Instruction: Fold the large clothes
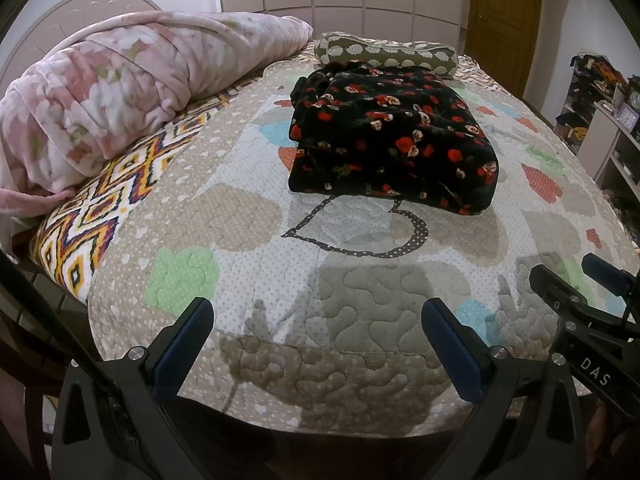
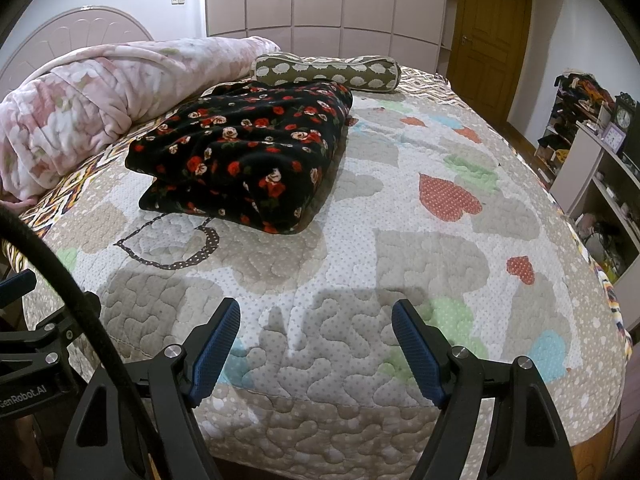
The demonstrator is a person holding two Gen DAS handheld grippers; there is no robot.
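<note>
- Left tongs (image 1: 318, 334) wide apart, holding nothing, hovering over near edge of the bed quilt; right tongs (image 2: 316, 336) also wide, empty, same near edge.
- Right tongs' body shows at the right edge of the left wrist view, left tongs' body at the left edge of the right wrist view, so the two sit side by side.
- Bed (image 1: 256, 288) covered by quilt with heart patches, fills most of both views.
- Pink floral blanket (image 1: 120, 92) bunched along the bed's left side, near the headboard (image 2: 80, 28).
- Black garment with red roses (image 1: 396, 136) lies folded in a thick rectangular stack mid-bed, well apart from both tongs, just in front of the bolster.
- Olive bolster pillow (image 2: 326, 72) with white pattern at the far end, touching or just behind the garment.
- Wooden door (image 2: 492, 40) at back right; cluttered shelves (image 2: 600, 152) on the right.
</note>
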